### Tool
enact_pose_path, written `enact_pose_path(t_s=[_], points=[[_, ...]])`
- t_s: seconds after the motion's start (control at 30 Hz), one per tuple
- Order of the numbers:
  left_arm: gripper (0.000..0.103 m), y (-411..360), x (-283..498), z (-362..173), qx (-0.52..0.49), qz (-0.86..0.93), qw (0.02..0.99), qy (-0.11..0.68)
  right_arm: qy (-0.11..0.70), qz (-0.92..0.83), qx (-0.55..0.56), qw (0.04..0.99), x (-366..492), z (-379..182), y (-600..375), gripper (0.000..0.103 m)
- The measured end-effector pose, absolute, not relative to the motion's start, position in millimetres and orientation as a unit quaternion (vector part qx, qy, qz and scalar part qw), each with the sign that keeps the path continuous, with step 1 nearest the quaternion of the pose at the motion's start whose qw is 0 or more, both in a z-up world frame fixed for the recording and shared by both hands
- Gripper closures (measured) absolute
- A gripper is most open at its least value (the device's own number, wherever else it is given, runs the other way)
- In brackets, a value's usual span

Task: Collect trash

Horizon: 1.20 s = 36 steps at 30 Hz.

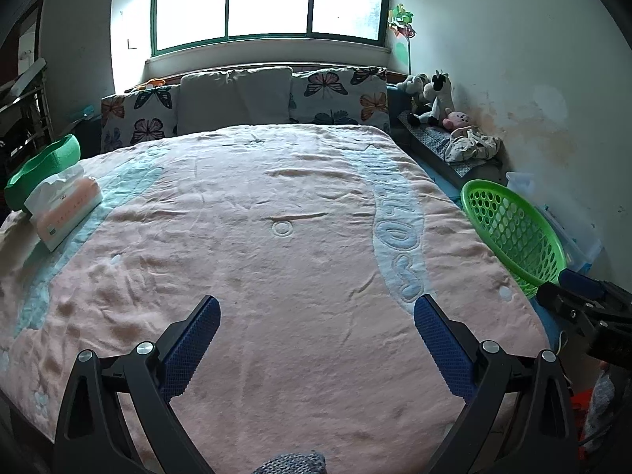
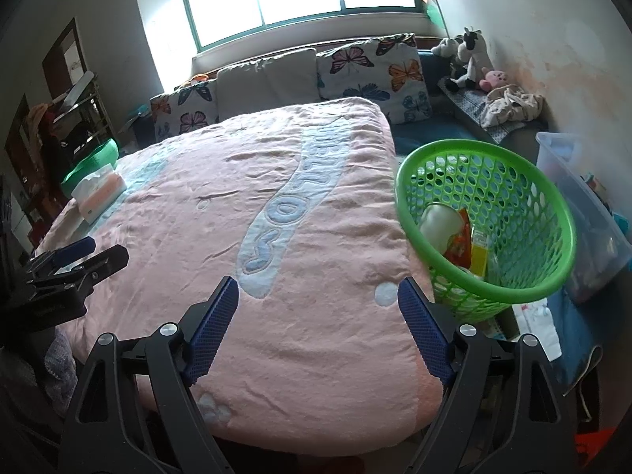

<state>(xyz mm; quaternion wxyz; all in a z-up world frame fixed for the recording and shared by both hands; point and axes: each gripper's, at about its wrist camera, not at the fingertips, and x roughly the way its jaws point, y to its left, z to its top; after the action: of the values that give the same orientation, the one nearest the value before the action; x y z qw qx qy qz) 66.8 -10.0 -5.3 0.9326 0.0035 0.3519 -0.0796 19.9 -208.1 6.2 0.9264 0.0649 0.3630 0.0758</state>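
Note:
A green perforated basket [image 2: 525, 276] stands at the bed's right edge, holding a white cup [image 2: 440, 223], an orange-red wrapper [image 2: 460, 247] and a yellow packet [image 2: 480, 256]. It also shows in the left wrist view [image 1: 509, 229]. My right gripper [image 2: 318, 296] is open and empty above the pink blanket [image 2: 276, 237], just left of the basket. My left gripper [image 1: 316, 312] is open and empty over the blanket's near middle [image 1: 276, 256]. Each gripper shows at the edge of the other's view: the right one [image 1: 584, 296] beside the basket, the left one [image 2: 75, 260] over the bed's left side.
A tissue pack [image 1: 65, 205] and a green bin [image 1: 43, 170] are at the bed's left edge. Pillows [image 1: 237, 98] line the headboard. Plush toys [image 1: 434, 98] and clothes sit on a ledge at right. A clear plastic box [image 2: 584, 205] stands behind the basket.

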Motion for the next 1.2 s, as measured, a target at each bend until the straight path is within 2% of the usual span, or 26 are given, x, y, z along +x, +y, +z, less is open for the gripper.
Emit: enact_pose_path(t_s=[1.2], points=[[0.008, 0.2, 62.6, -8.2, 0.002, -0.067, 0.934, 0.35, 0.364, 0.077, 0.061, 0.926, 19.6, 2.7, -205.5, 0.02]])
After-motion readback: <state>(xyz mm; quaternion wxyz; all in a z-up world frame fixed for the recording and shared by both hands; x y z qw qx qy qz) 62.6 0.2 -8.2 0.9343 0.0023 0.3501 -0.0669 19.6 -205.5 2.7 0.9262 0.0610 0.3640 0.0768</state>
